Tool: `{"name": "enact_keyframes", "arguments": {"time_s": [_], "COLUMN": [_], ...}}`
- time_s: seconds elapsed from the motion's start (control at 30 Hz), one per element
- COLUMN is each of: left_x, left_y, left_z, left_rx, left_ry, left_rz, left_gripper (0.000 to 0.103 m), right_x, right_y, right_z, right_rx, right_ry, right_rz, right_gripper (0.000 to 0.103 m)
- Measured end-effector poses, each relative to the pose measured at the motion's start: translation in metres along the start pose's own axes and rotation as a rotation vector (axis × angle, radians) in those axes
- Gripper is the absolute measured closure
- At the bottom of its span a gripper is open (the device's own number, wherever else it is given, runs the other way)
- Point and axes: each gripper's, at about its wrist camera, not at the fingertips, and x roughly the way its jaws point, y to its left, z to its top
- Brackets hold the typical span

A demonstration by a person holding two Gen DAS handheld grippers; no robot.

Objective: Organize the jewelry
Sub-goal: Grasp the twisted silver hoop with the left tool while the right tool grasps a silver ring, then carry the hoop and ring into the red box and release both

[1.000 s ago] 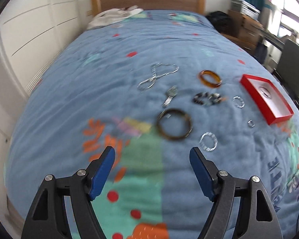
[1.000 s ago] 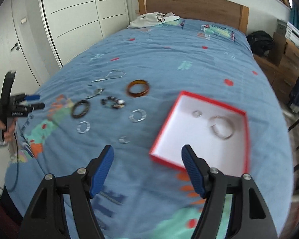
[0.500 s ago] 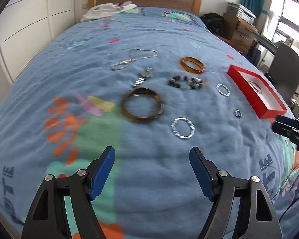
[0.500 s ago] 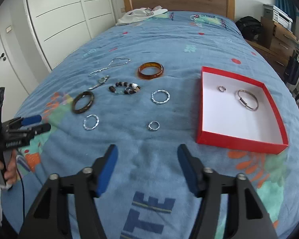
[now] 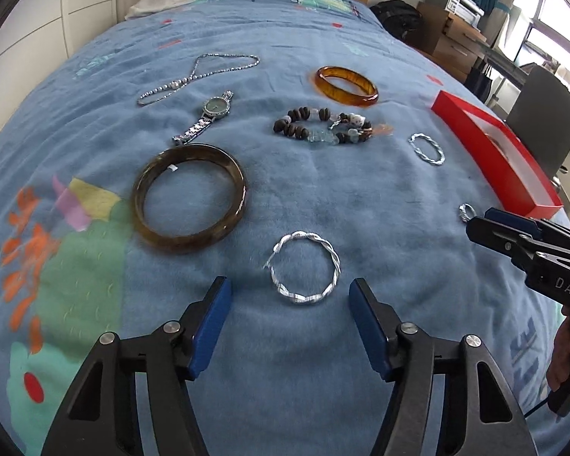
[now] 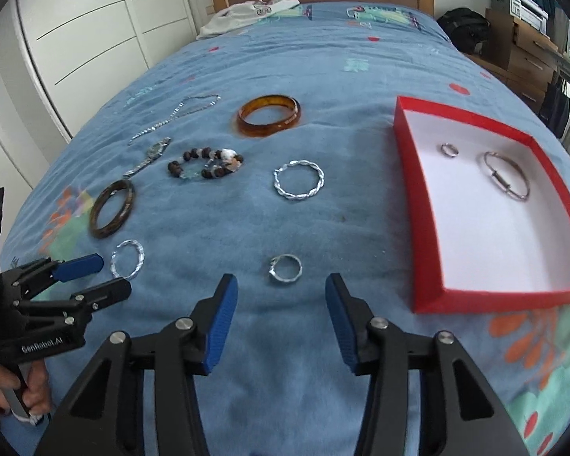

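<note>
Left wrist view: the left gripper (image 5: 287, 302) hangs low over the blue bed cover (image 5: 361, 197), its fingers (image 5: 212, 323) partly apart and just closing in, with a twisted silver bracelet (image 5: 304, 266) lying untouched just ahead of them. Right wrist view: the right gripper (image 6: 281, 315) has narrowed too, holding nothing; a small silver ring (image 6: 285, 268) lies just ahead of its fingertips, left of the red box (image 6: 429, 205).

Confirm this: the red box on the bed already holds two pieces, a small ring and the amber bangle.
Not quite. The red box does hold two pieces, a small ring and a thin silver bracelet. The amber bangle lies out on the blanket, as the right wrist view shows.
</note>
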Motion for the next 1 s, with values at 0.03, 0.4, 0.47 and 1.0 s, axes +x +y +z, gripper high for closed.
{"name": "enact_keyframes", "arguments": {"time_s": [0.03, 0.4, 0.47, 1.0], "left_x": [0.002, 0.005, 0.001, -0.033], "left_y": [0.0, -0.002, -0.004, -0.092], "left_z": [0.001, 0.005, 0.004, 0.066], "left_rx": [-0.001, 0.008, 0.017, 0.165], "left_ry": [0.0, -0.02, -0.026, -0.084], "left_rz": [0.002, 0.023, 0.03, -0.12], "left_gripper": [0.04, 0.062, 0.062, 0.062], "right_x": [0.004, 0.017, 0.014, -0.084], "right_y": [-0.001, -0.003, -0.004, -0.071], "right_z": [0.001, 0.003, 0.002, 0.029], "right_rx": [0.005, 0.006, 0.015, 0.049], "right_ry": [0.007, 0.0, -0.011, -0.162], "right_rz": [-0.006, 0.022, 0.038, -0.003], "right_gripper": [0.062, 0.084, 0.084, 0.084]}}
